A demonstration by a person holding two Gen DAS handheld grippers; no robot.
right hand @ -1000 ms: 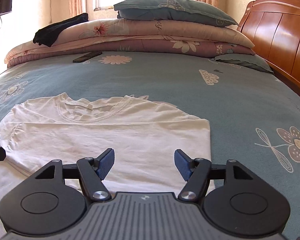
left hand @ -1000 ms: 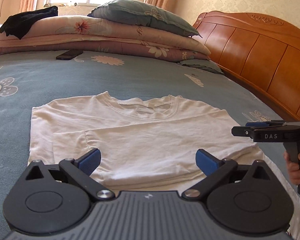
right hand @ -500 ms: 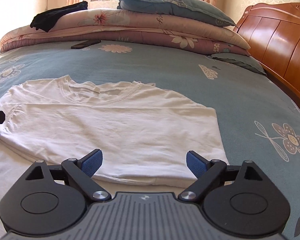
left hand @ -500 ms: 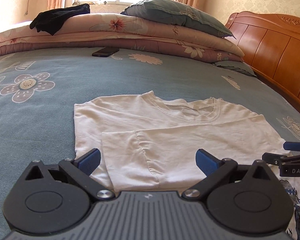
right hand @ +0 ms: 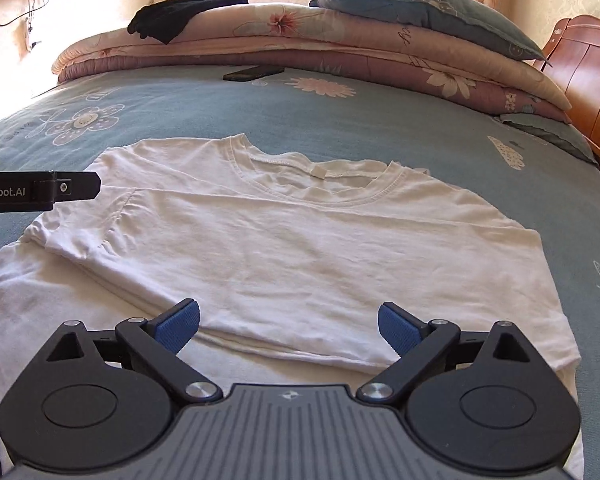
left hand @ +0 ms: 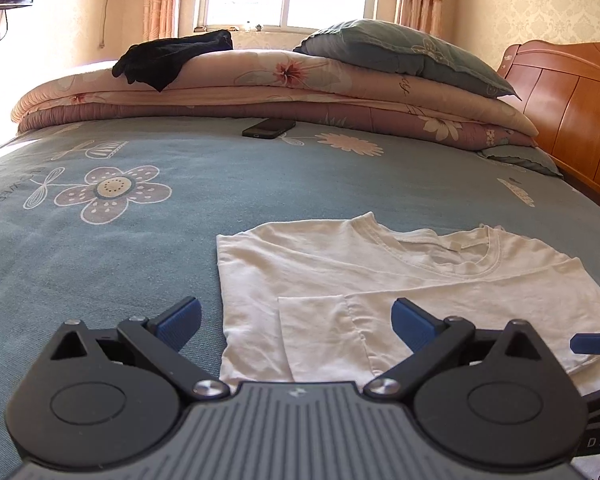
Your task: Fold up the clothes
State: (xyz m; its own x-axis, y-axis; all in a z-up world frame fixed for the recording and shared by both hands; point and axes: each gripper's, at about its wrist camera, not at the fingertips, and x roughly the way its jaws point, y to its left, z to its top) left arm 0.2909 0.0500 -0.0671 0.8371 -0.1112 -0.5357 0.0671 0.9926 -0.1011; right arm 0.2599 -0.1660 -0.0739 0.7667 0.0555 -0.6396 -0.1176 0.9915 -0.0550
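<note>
Left wrist view: left gripper (left hand: 296, 320) hovering with fingers (left hand: 178, 322) spread wide, pinching nothing, over the near left edge of the white cotton T-shirt (left hand: 400, 280) lying flat on the blue flower-print bedsheet (left hand: 140, 240). Sleeve already tucked inward. Black slab phone (left hand: 269, 128) far off by the stacked pink quilts (left hand: 300, 92).

Right wrist view: right gripper (right hand: 288, 326) above the shirt's near folded edge, fingers (right hand: 398, 328) just been opening, now spread wide, nothing between them. Looks light, limp, easily creased; best pinched at hem corners or a folded edge, through all layers. No containers in sight.
</note>
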